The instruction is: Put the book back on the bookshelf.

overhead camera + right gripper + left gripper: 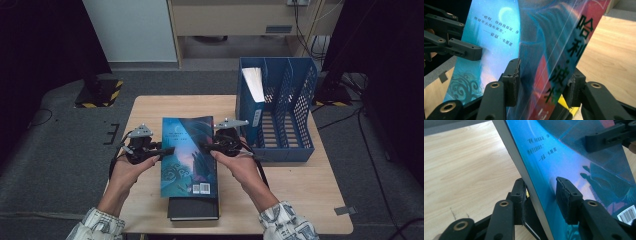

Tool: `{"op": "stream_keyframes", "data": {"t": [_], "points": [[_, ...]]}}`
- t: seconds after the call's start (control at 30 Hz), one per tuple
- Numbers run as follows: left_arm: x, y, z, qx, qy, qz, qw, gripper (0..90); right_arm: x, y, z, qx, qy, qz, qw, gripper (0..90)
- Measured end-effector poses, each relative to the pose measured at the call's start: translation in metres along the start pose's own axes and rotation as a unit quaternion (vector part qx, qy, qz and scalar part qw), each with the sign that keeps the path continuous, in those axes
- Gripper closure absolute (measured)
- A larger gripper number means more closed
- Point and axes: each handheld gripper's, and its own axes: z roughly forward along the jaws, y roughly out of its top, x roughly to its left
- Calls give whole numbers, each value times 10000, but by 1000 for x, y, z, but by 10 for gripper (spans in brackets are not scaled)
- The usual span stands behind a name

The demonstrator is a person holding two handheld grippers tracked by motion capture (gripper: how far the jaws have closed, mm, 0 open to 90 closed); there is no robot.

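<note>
High view: wooden table (pixel 305 200) carries a blue file rack (pixel 280 112) just beyond the right gripper (pixel 207 148). Blue book (pixel 189 155) is held between both grippers, raised above a dark book (pixel 194 209) lying flat. Left gripper (pixel 167 150) pinches the blue book's left edge, one jaw on each face. Right gripper pinches the spine edge likewise, jaws closed against cover and back.

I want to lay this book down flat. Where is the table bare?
Bare wood lies left of the blue paperback book, beyond the left gripper, and in the near right corner of the wooden table. Crowded: the blue plastic file rack by the right gripper, the black book beneath.
</note>
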Motion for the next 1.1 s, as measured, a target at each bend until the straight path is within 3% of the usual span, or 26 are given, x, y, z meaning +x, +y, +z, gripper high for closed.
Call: {"op": "stream_keyframes", "data": {"t": [0.17, 0.37, 1.1], "points": [[-3, 10, 1, 19, -39, 107, 9999, 633, 0, 10, -2, -101, -5, -48, 9999, 575], [-1, 14, 1, -57, 0, 42, 10000, 647, -2, 15, -4, -134, -53, -38, 9999, 585], [16, 48, -6, -435, 543, 136, 9975, 709, -7, 66, 4, -326, -344, -414, 9980, 624]]}}
